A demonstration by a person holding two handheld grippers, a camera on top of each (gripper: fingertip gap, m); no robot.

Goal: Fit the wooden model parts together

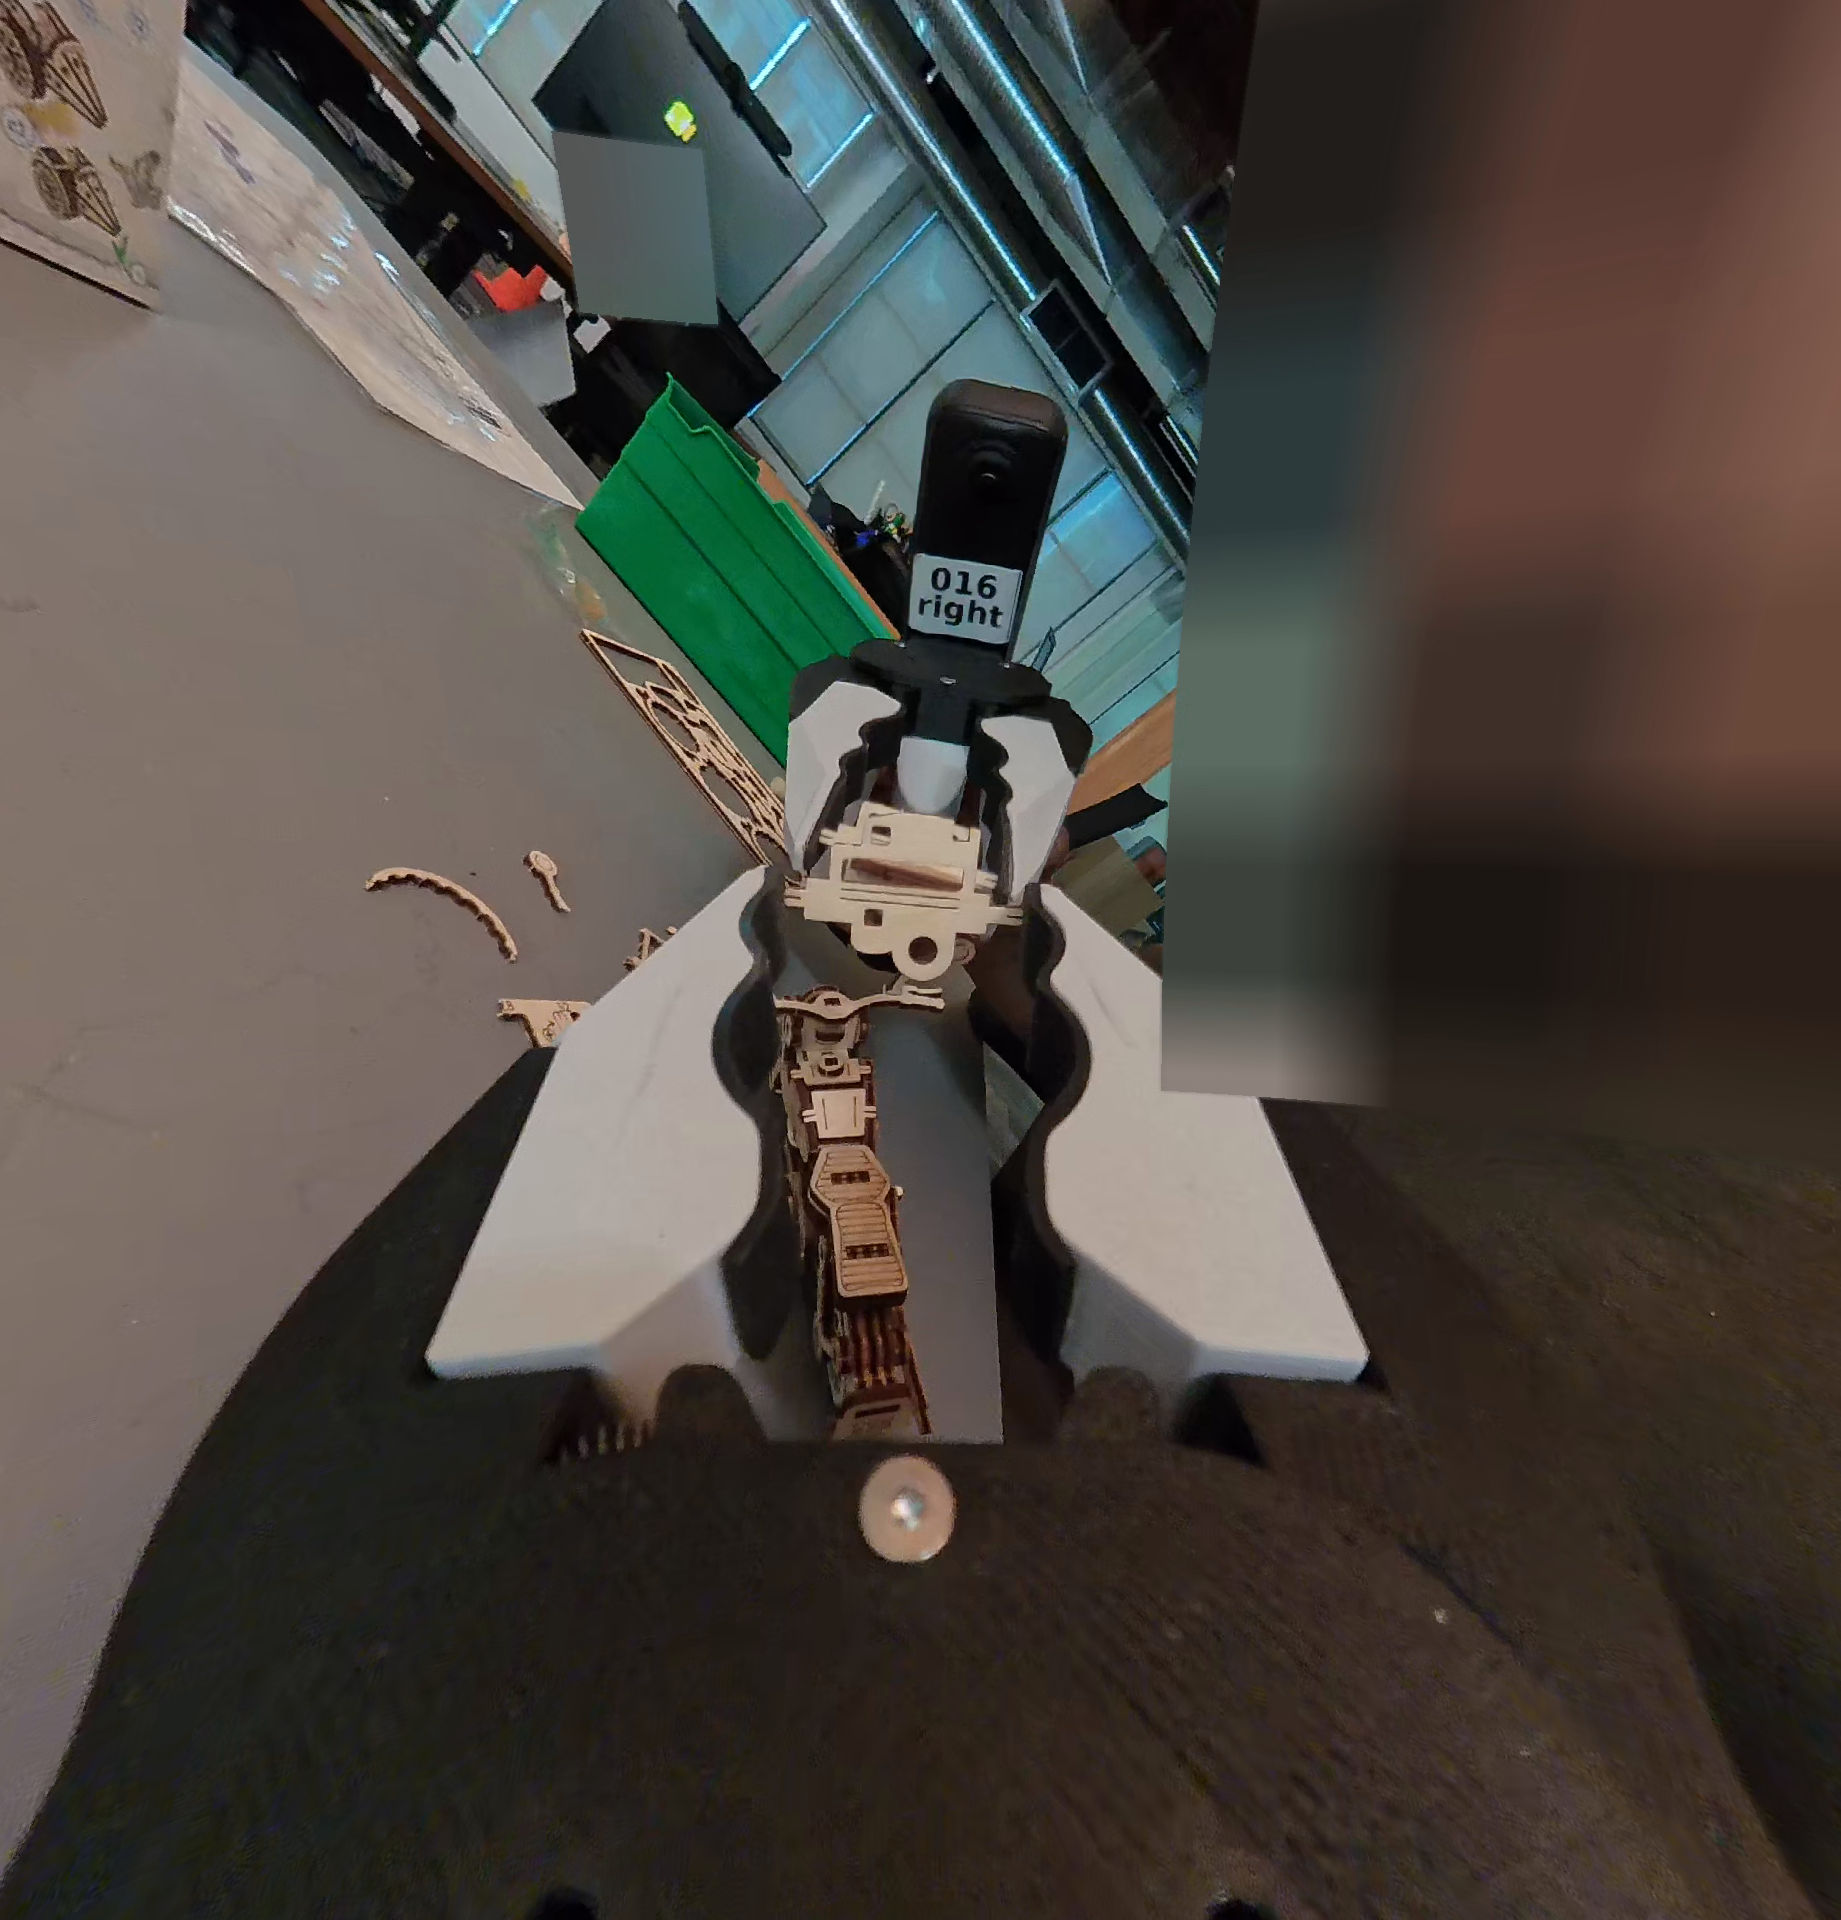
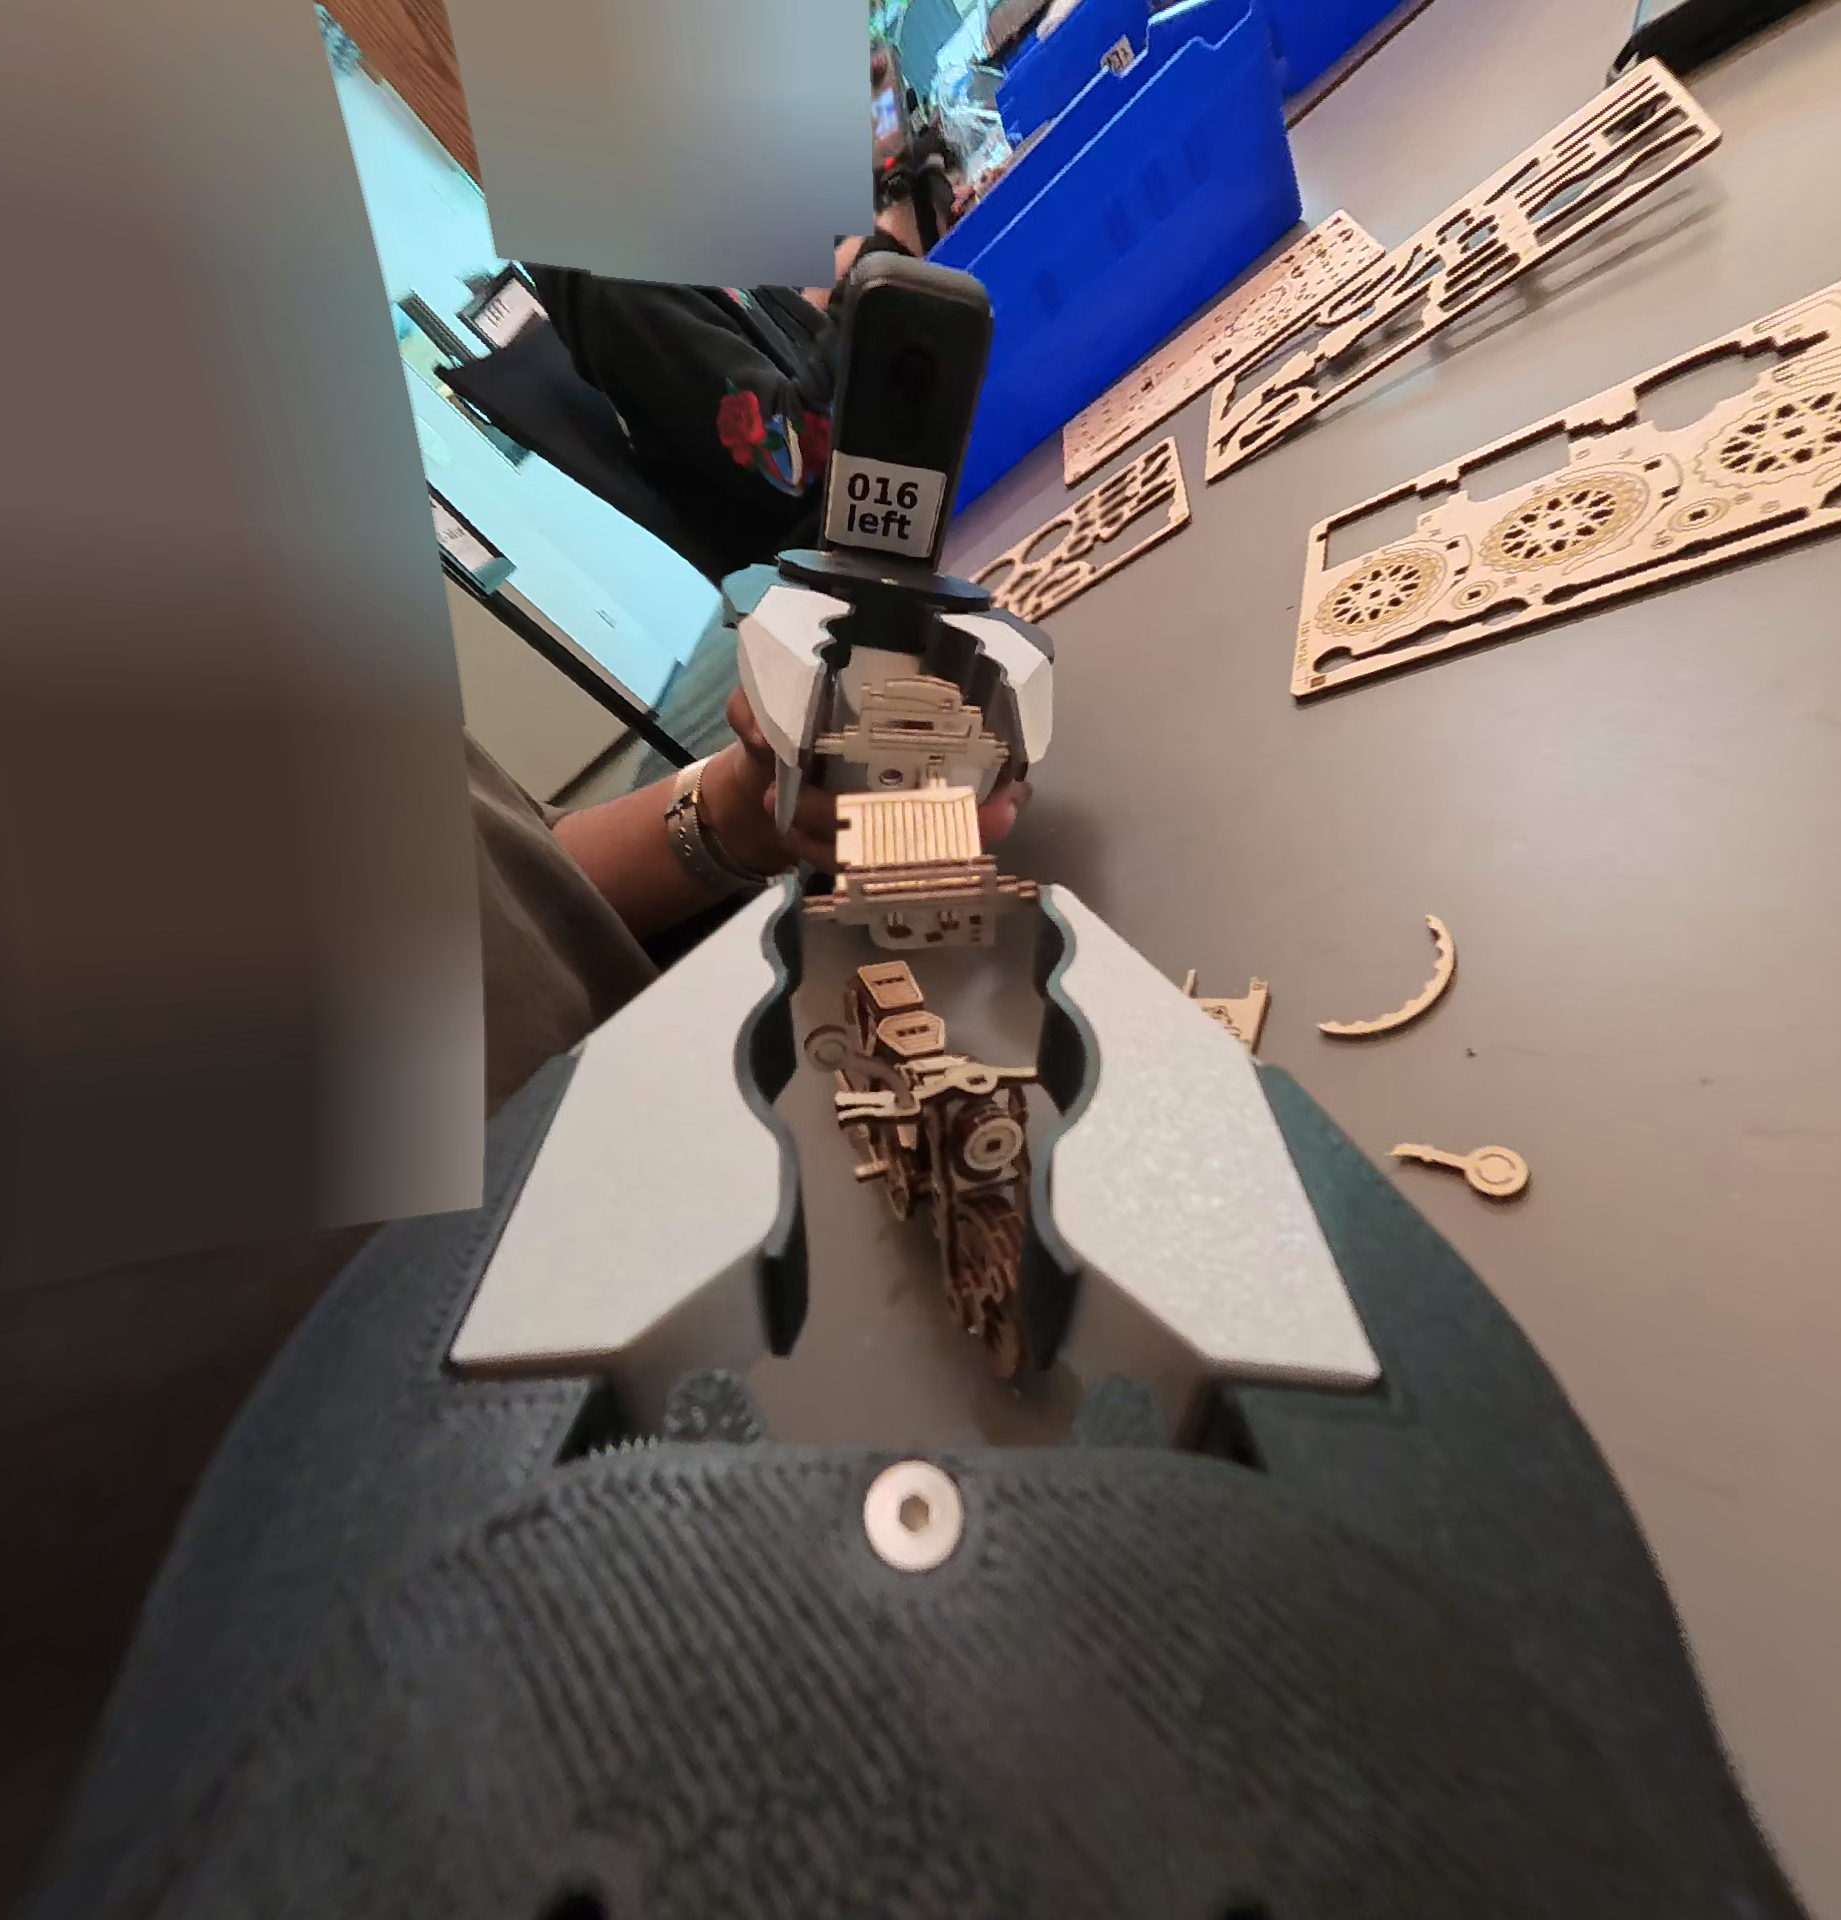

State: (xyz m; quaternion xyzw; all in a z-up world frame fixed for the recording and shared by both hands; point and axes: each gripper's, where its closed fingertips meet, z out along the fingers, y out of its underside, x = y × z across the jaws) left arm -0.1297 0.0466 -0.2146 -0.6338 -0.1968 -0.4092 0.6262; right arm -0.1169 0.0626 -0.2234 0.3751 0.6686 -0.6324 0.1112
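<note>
Wooden sub-assembly [image 1: 900,899] held in air between both tools, above surface [image 1: 220,727].

Left wrist view: left tool [image 1: 905,914] partly closed, tips apparently pinching wide flat piece. Right tool [image 1: 900,842] faces it and grips far side. Motorcycle model [image 1: 848,1195] stands on surface below the gap, apart from both tools. Step: likely pressing two held parts together. Next move calls for tab-to-slot alignment and a straight, gentle push.

Right wrist view: right tool [image 2: 916,914] partly closed on its end. Seen only here: ribbed block [image 2: 911,831] between tools, motorcycle front end, cut-out sheets [image 2: 1581,520]. Actual joint not visible in either view.

Workshop, storage bins [image 1: 718,582], ceiling ducts [image 1: 999,187]
</note>
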